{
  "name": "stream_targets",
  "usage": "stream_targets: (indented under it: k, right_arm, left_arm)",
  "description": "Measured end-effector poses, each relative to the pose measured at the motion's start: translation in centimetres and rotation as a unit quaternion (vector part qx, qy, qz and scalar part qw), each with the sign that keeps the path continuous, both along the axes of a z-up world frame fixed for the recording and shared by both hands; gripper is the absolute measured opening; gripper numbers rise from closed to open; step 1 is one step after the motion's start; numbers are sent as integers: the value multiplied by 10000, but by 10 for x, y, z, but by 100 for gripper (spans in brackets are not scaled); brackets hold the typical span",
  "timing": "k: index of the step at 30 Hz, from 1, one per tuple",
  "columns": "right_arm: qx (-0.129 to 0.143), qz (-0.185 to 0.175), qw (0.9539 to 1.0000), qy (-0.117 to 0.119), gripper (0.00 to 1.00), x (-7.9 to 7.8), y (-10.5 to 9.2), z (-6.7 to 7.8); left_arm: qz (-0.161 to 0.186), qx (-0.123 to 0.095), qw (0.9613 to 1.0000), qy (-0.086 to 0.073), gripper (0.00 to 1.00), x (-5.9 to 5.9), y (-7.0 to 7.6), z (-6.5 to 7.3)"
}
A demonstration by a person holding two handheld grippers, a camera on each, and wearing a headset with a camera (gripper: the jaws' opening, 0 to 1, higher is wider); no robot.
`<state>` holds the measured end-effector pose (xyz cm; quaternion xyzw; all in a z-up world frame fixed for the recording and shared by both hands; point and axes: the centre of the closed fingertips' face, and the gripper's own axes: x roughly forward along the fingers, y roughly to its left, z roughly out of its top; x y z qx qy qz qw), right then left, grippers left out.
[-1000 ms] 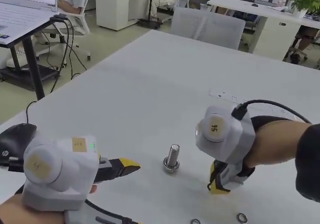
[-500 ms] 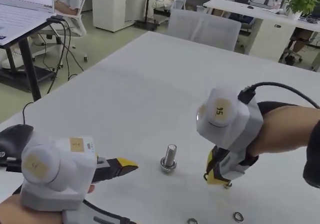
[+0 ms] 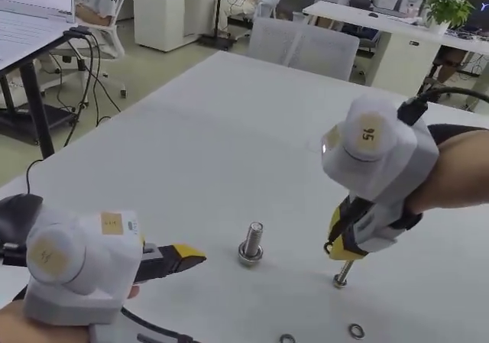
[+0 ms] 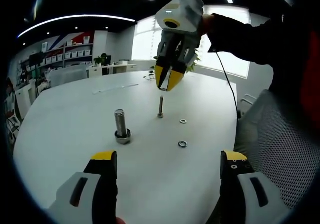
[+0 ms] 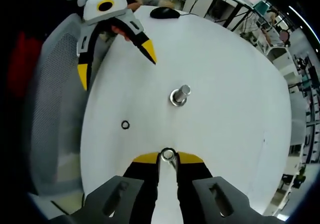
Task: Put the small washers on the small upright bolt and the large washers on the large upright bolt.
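At a white table (image 3: 229,121) in an open-plan office of desks and chairs, the small bolt (image 3: 341,273) stands upright near the large bolt (image 3: 250,243), with loose washers (image 3: 356,331) beside them. The right gripper (image 3: 341,251), low a second ago, has risen just above the small bolt with its jaws barely parted. The left gripper (image 4: 168,158) is spread wide.
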<state>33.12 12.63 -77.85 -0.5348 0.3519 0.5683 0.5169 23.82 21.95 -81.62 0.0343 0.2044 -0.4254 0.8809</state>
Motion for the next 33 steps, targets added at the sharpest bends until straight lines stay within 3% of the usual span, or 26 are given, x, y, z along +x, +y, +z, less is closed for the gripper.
stream_targets:
  k: [13, 19, 33]
  right_arm:
    - [76, -376, 9992, -99, 14, 18, -24, 14]
    - [51, -489, 9987, -92, 14, 23, -34, 11]
    - [-58, -391, 9992, 77, 14, 22, -33, -11]
  left_arm:
    - [-66, -2, 10000, -20, 85, 0, -2, 1]
    - [-127, 29, 9999, -30, 85, 0, -5, 1]
    - [-334, 123, 9994, -44, 84, 3, -9, 1]
